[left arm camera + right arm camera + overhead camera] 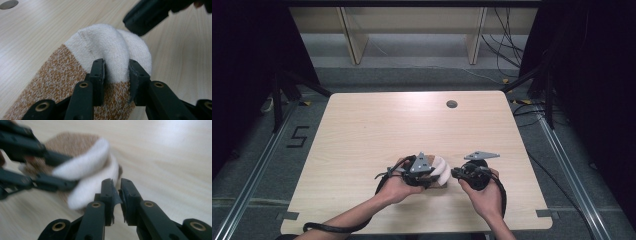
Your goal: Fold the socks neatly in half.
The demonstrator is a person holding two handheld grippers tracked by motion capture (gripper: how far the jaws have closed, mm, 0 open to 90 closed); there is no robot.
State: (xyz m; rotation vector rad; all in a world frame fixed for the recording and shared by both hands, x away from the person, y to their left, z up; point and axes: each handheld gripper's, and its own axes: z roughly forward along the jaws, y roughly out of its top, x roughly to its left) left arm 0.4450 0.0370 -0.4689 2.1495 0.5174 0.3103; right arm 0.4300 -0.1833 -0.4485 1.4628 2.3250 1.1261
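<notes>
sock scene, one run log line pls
object: folded white and orange knit sock | left gripper: pinching its white fold | right gripper: nearly shut, empty

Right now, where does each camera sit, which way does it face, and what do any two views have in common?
High view: fixed above the person's side, looking forward and down on the table; both forearms, the left gripper and the right gripper show.
Left gripper view: rides the left gripper, looking along its jaws, which pinch the sock; the right gripper's tip is at top right.
Right gripper view: rides the right gripper, jaws nearly together with nothing between, facing the sock and the left gripper's jaws.
Shared: all three show the sock on the wood tabletop.
</notes>
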